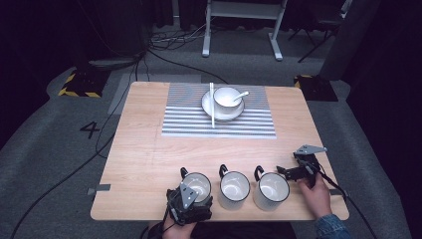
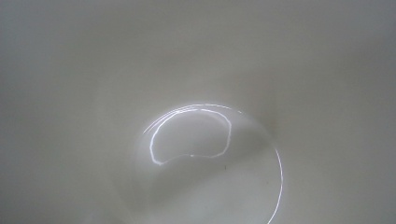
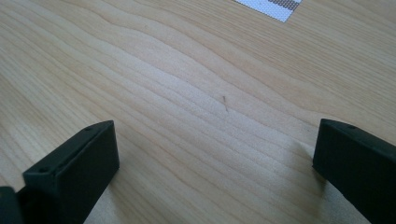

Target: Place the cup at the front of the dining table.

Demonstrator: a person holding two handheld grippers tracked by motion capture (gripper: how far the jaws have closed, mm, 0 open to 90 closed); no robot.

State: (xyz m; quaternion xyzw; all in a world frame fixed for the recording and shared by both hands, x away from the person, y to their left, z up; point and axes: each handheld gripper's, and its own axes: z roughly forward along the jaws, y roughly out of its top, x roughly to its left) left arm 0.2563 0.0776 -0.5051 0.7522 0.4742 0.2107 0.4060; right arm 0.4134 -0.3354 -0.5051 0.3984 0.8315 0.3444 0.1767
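Observation:
Three white mugs with dark rims stand in a row near the table's front edge: left mug, middle mug, right mug. My left gripper sits at the near rim of the left mug, and the left gripper view looks straight into that mug's glossy white inside; its jaws are hidden. My right gripper is just right of the right mug, apart from it. In the right gripper view my right gripper hangs open low over bare wood, nothing between the jaws.
Farther back on the wooden table lies a striped placemat carrying a plate, a white bowl with a spoon, and chopsticks. A placemat corner shows in the right gripper view. Cables cross the floor.

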